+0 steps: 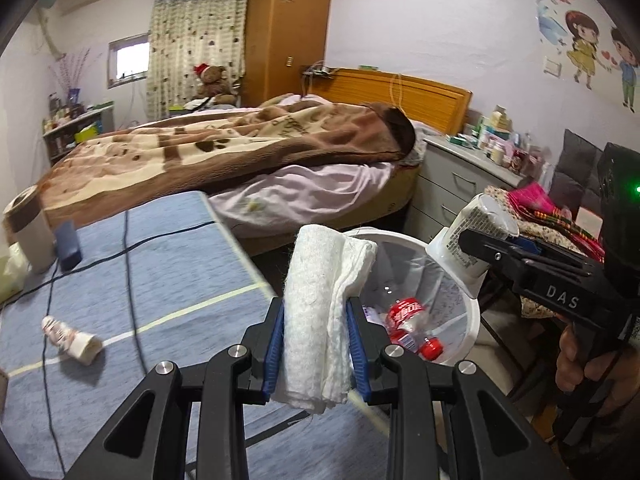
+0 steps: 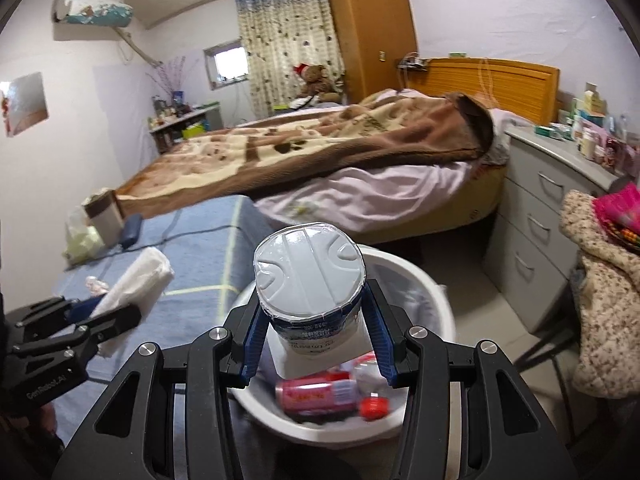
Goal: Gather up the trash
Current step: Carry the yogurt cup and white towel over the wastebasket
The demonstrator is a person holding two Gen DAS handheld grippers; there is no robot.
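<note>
My left gripper (image 1: 315, 336) is shut on a folded white tissue wad (image 1: 320, 312), held at the table's right edge beside the white trash bin (image 1: 472, 320). My right gripper (image 2: 316, 328) is shut on a white yogurt cup (image 2: 310, 280) with a foil lid, held over the bin (image 2: 436, 300). The bin holds a crushed red-labelled bottle (image 1: 412, 320), also in the right wrist view (image 2: 320, 396). The right gripper and cup (image 1: 476, 232) show in the left wrist view; the left gripper and tissue (image 2: 136, 280) show in the right wrist view. A crumpled wrapper (image 1: 70, 338) lies on the blue table (image 1: 160, 280).
A black cable (image 1: 132, 276) runs across the table. A paper roll (image 1: 28, 232) and a dark blue case (image 1: 68, 244) stand at its far left. A bed (image 1: 240, 148) lies behind, a grey dresser (image 2: 552, 216) and a clothes-covered chair (image 2: 604, 280) to the right.
</note>
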